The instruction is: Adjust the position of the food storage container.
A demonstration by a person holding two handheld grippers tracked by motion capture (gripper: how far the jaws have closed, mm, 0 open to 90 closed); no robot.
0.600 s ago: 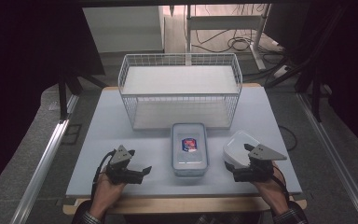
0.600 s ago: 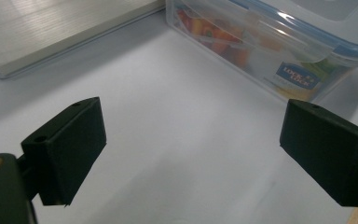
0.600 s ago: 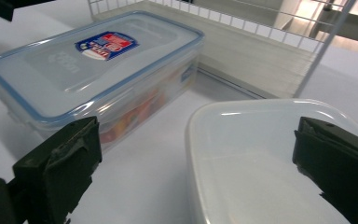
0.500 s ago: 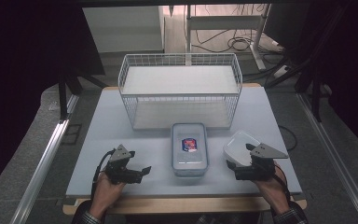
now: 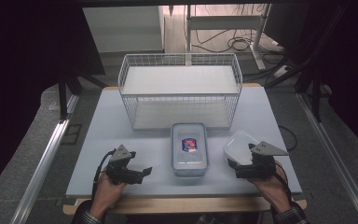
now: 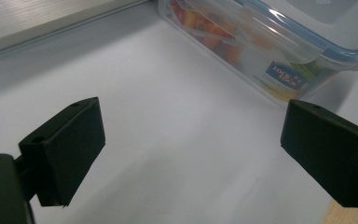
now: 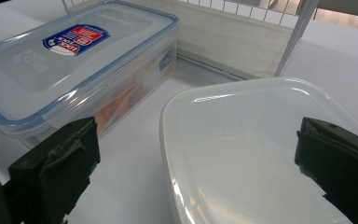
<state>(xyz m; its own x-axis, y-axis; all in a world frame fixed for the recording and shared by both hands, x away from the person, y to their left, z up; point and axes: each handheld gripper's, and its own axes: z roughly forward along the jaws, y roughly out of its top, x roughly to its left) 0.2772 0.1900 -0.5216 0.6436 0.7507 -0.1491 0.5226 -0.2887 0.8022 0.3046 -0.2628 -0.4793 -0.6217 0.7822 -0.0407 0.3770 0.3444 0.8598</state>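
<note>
A clear lidded food box [image 5: 189, 149] with a blue rim and a red-and-blue label lies at the table's front middle. My left gripper [image 5: 144, 171] rests to its left, open, with bare table between its jaws. In the left gripper view, the left gripper [image 6: 193, 144] faces the food box [image 6: 270, 42], with coloured contents showing through the wall. A shallow white dish [image 5: 238, 145] lies right of the box. My right gripper [image 5: 235, 164] stands open at its near edge. In the right gripper view, the dish [image 7: 261, 140] lies below and between the wide jaws of the right gripper [image 7: 198, 149], with the box [image 7: 74, 60] to the left.
A white wire basket [image 5: 179, 88] with a pale floor stands behind the box at the back middle of the light table [image 5: 121, 135]. Its wire corner [image 7: 303, 18] and base [image 6: 42, 18] show in the gripper views. Dark floor, rails and cables surround the table.
</note>
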